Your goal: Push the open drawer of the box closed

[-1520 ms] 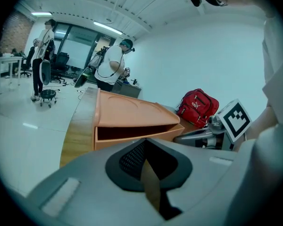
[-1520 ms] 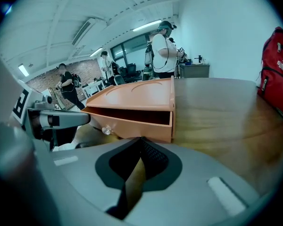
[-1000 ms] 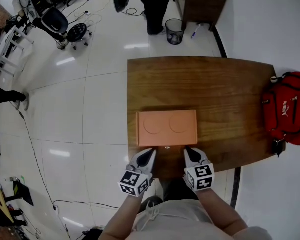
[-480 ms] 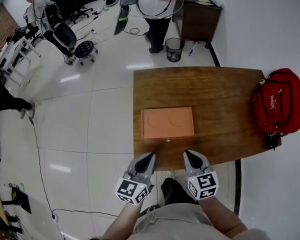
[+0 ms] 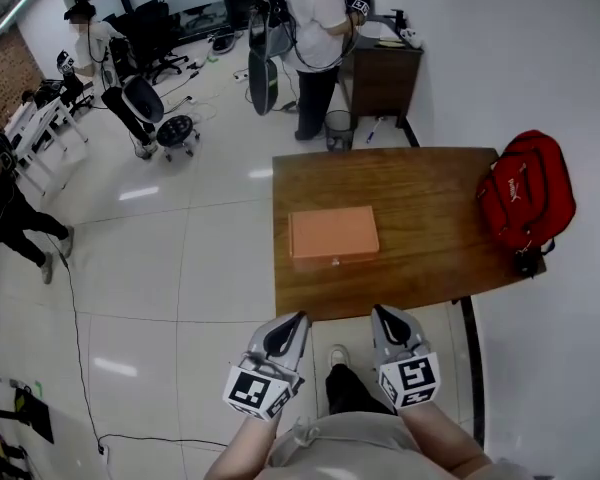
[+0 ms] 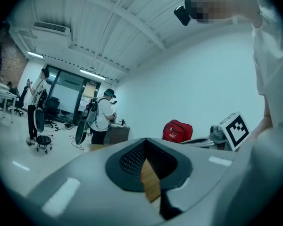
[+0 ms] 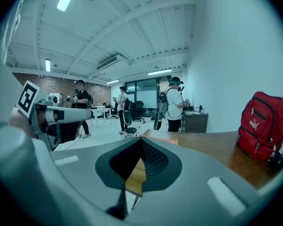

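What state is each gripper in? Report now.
Left gripper: closed, holding nothing.
Right gripper: closed, holding nothing.

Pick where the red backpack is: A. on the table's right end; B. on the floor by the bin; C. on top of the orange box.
A: the red backpack rests on the right end of the wooden table, apart from the orange box.

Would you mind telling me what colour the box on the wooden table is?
Light orange; the box shows best in the head view.
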Demonstrator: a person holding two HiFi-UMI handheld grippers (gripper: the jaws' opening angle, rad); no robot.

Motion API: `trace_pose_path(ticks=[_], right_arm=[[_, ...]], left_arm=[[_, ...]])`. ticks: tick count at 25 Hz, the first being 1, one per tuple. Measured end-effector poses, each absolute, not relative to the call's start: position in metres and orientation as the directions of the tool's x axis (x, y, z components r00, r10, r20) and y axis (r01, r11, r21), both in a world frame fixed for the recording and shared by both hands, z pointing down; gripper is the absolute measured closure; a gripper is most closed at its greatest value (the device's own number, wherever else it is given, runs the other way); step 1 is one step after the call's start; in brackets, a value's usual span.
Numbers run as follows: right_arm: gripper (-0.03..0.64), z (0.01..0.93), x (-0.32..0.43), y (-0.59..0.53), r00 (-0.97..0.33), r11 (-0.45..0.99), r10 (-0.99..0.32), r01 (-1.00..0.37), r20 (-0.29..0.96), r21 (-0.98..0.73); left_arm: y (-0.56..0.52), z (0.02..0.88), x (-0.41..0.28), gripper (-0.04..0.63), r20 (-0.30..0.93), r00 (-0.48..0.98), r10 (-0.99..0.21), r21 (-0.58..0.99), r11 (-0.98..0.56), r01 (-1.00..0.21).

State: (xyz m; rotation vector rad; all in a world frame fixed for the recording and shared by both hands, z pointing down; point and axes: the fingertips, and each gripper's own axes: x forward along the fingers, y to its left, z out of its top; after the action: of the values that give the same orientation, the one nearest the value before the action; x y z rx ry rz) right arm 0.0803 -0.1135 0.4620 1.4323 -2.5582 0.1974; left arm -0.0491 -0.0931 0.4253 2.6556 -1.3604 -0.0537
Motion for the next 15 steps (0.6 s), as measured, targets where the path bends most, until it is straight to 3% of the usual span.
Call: trace_pose_path(ticks=[15], right_arm=[[0.611,0.423,0.061,0.01,-0.499,0.51,-0.853,-0.86,0.153,0.038]], left_arm=[[0.038,0.389,-0.08,0.589,-0.042,0.578,-0.815,0.109,-0.578,-0.809]])
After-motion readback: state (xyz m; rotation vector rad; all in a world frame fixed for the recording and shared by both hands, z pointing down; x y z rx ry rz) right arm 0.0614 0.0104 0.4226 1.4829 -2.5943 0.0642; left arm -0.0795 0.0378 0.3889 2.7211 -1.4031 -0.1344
